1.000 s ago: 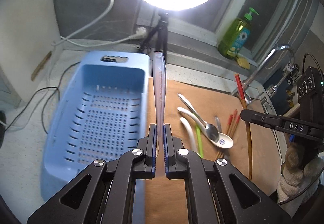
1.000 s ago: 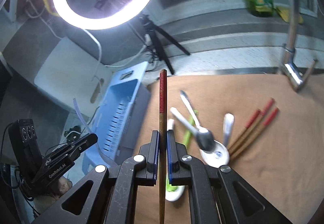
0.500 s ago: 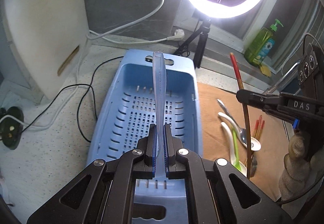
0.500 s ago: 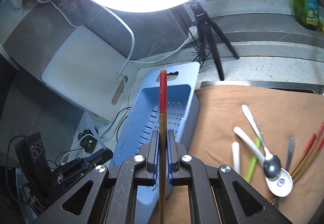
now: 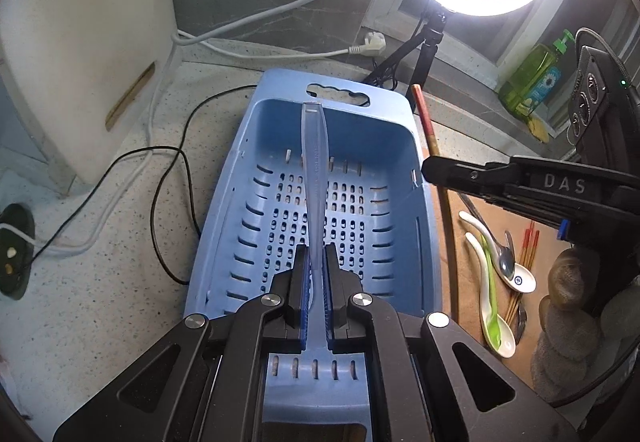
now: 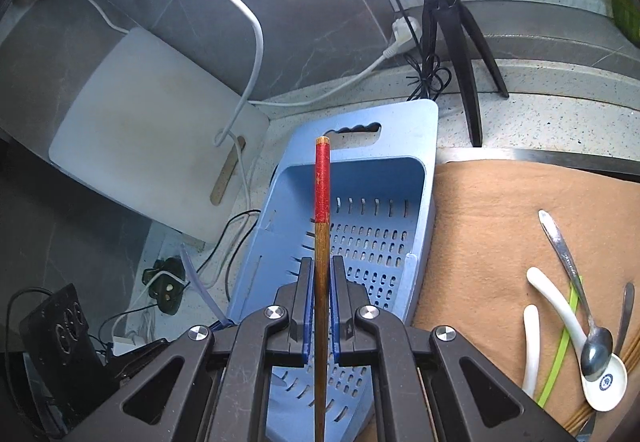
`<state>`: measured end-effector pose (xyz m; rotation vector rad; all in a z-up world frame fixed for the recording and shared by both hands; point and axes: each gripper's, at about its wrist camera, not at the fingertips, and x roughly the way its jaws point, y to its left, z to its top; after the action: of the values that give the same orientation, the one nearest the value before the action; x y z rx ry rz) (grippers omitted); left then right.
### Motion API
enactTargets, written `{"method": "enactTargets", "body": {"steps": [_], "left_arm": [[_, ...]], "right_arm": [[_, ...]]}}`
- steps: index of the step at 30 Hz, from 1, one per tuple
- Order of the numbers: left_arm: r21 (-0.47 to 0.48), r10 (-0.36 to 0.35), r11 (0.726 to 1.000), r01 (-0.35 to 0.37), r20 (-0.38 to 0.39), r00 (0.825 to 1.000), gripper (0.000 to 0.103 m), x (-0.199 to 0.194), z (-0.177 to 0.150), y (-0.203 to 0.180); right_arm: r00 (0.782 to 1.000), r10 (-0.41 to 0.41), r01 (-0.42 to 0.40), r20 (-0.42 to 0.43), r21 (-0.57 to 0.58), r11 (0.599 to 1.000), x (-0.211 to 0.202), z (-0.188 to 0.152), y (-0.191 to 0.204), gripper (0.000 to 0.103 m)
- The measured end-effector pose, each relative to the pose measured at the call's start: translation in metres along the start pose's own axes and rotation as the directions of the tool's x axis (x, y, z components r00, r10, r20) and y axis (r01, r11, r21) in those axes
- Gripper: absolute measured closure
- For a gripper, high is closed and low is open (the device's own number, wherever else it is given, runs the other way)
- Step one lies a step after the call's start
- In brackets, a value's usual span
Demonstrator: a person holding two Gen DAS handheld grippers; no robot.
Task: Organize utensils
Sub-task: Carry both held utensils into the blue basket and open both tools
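Note:
My left gripper (image 5: 315, 262) is shut on a translucent blue utensil handle (image 5: 315, 166), held upright over the blue slotted basket (image 5: 248, 178). My right gripper (image 6: 321, 278) is shut on a wooden chopstick with a red end (image 6: 322, 182), above the basket's near left wall (image 6: 260, 258). In the left wrist view the right gripper (image 5: 430, 170) reaches in from the right with the chopstick (image 5: 424, 118) beside the basket's right rim. Loose white spoons (image 6: 556, 302), a metal spoon (image 6: 572, 278) and more chopsticks (image 5: 528, 246) lie on the brown mat (image 6: 488, 226).
A ring light on a black tripod (image 6: 452, 26) stands behind the basket. A white cutting board (image 6: 148, 134) leans at the left. Cables (image 5: 160, 178) and a plug (image 5: 16, 254) lie on the speckled counter. A green soap bottle (image 5: 532, 82) stands at the back right.
Both grippers have moved left from the mat to over the basket, still holding their utensils. The right gripper has come closer to the basket's right rim.

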<state>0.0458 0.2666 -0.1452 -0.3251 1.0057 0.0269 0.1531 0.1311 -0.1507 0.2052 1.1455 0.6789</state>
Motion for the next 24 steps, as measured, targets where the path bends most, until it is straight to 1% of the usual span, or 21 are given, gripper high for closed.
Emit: {"method": "enactTargets", "body": {"steps": [5, 7, 12, 13, 14, 16, 24], "left_arm": [[0.002, 0.013, 1.0, -0.013, -0.007, 1.0, 0.098, 0.007, 0.006, 0.001], [-0.002, 0.024, 1.0, -0.024, -0.004, 1.0, 0.095, 0.008, 0.009, 0.003], [-0.003, 0.028, 1.0, -0.028, 0.01, 1.0, 0.091, 0.004, 0.011, 0.002], [-0.001, 0.03, 1.0, -0.03, 0.011, 1.0, 0.089, 0.003, 0.011, 0.0], [0.001, 0.032, 0.999, -0.032, 0.014, 0.999, 0.089, 0.002, 0.01, 0.0], [0.004, 0.038, 0.999, -0.038, 0.012, 0.999, 0.089, 0.002, 0.011, -0.002], [-0.016, 0.056, 0.998, -0.055, 0.04, 0.998, 0.089, -0.01, 0.006, -0.004]], "right_arm": [[1.0, -0.026, 0.026, -0.004, -0.024, 0.999, 0.008, 0.002, 0.001, 0.094], [1.0, -0.029, 0.029, -0.003, -0.031, 0.999, 0.008, 0.003, 0.002, 0.094], [0.999, -0.031, 0.031, 0.01, -0.048, 0.998, -0.002, 0.002, 0.001, 0.093], [0.999, -0.029, 0.03, 0.013, -0.05, 0.998, -0.005, 0.001, 0.0, 0.091], [0.999, -0.031, 0.032, 0.017, -0.052, 0.998, -0.008, 0.0, 0.0, 0.089], [0.999, -0.031, 0.033, 0.023, -0.052, 0.998, -0.014, -0.002, -0.003, 0.083], [0.998, -0.032, 0.034, 0.051, -0.044, 0.998, -0.042, -0.015, -0.019, 0.076]]}}
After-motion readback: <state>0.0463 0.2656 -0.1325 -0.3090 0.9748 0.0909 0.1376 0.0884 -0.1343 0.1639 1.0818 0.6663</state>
